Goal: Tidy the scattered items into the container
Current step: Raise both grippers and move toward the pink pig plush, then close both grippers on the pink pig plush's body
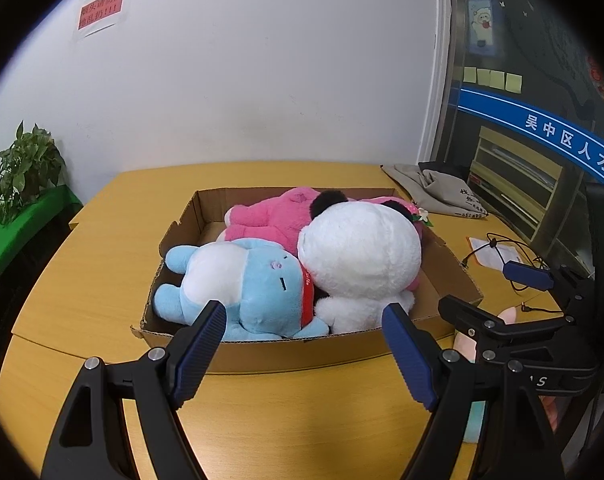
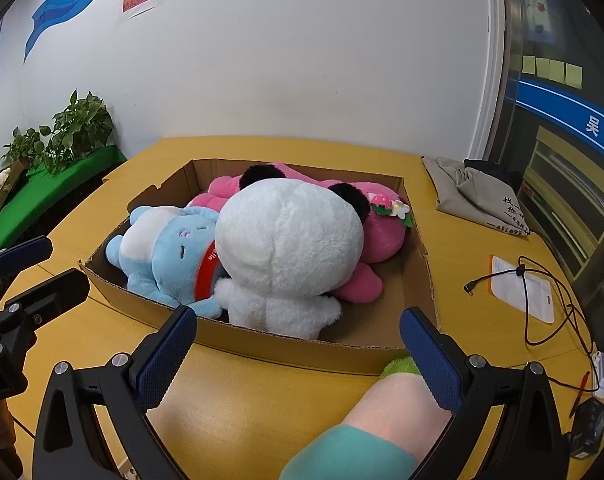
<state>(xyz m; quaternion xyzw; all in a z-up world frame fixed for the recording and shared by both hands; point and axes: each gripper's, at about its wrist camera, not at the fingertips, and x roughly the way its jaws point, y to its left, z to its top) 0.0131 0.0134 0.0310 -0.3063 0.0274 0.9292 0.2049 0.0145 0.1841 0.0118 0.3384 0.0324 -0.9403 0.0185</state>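
Yellow table [image 2: 261, 400]: pink-teal plush [image 2: 382, 412] under right gripper [image 2: 297, 352], mostly hidden left view.

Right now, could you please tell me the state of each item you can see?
cardboard box: open, flaps torn
blue plush: lying in box
white panda plush: in box, atop others
pink plush: in box
pastel plush: outside box, on table
left gripper: open
right gripper: open

Box [image 2: 302, 344] crammed with plush toys [image 2: 285, 248]; free pocket only at near-right corner. Bare tabletop [image 1: 81, 280] left of box. Cable [image 2: 542, 300], pouch [image 2: 538, 300] clutter right side.
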